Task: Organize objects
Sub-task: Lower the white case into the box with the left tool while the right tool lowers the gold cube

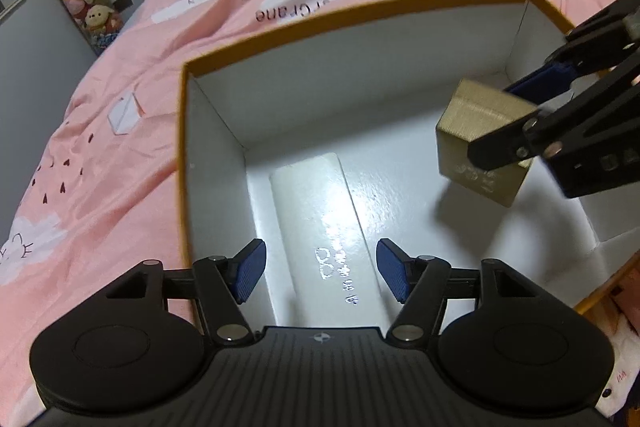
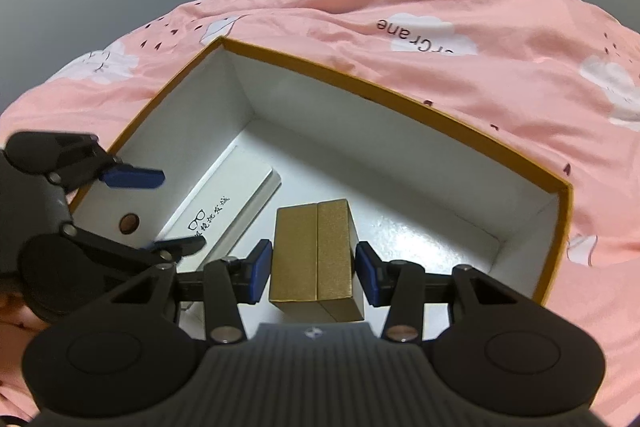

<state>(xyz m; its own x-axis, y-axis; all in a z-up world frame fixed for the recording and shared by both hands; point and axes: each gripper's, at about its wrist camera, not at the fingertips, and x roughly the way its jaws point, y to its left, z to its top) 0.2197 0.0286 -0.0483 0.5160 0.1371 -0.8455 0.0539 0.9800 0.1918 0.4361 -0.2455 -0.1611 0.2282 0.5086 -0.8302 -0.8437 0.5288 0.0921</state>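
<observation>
My left fingers [image 1: 321,273] stand apart over the white case [image 1: 320,227], which lies flat on the floor of the open box [image 1: 360,11] and is not gripped. My right fingers [image 2: 313,269] are clamped on the gold carton [image 2: 314,259] inside the same box, on the pink bed [image 1: 120,67].
</observation>
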